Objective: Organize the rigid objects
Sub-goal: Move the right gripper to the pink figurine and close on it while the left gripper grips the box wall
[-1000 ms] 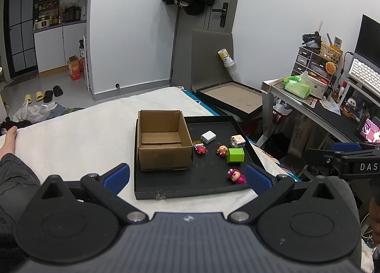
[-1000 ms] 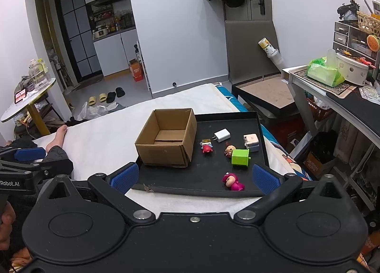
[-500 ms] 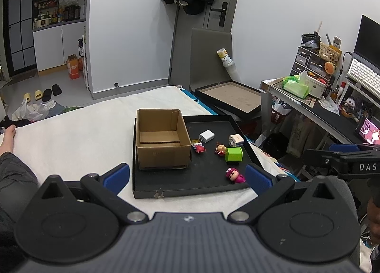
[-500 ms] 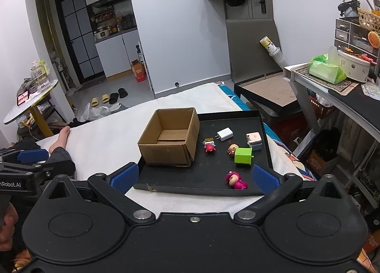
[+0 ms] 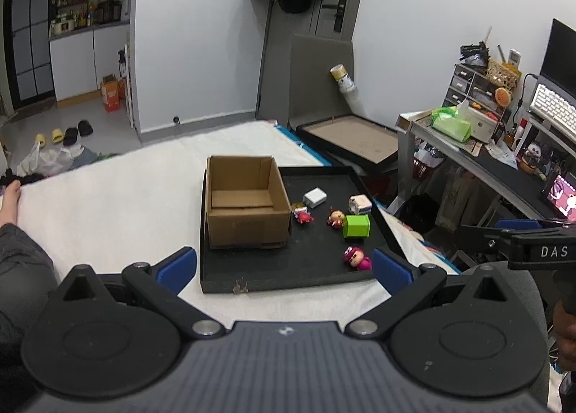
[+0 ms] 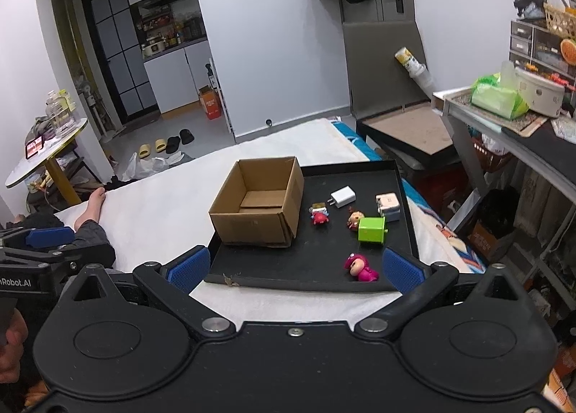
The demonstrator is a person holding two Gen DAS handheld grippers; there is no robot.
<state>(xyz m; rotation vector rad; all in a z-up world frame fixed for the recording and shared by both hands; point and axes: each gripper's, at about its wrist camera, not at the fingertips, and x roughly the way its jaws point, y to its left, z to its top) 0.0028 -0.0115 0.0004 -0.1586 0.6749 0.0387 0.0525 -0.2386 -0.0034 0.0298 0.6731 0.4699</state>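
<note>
A black tray (image 5: 288, 274) (image 6: 306, 281) lies on the white bed. An open, empty cardboard box (image 5: 246, 206) (image 6: 259, 209) stands on its left part. To the right lie a white charger (image 5: 314, 196) (image 6: 342, 196), a white cube adapter (image 5: 359, 204) (image 6: 388, 205), a green block (image 5: 356, 226) (image 6: 372, 229), a red figure (image 5: 303, 216) (image 6: 319, 215), a brown-haired figure (image 5: 335, 217) (image 6: 355, 218) and a pink figure (image 5: 356, 258) (image 6: 360, 267). My left gripper (image 5: 284, 269) and right gripper (image 6: 295, 269) are open and empty, held before the tray's near edge.
A person's bare foot (image 6: 91, 206) and leg rest on the bed at left. A cluttered desk (image 5: 478, 146) stands at right. A second tray (image 5: 352, 141) lies on the floor beyond the bed, under a leaning grey board. The other gripper shows at each view's edge (image 5: 522, 251).
Both cameras have drifted slightly; the tray and its objects sit a little differently in view. Nothing on the tray has moved. Both grippers stay open.
</note>
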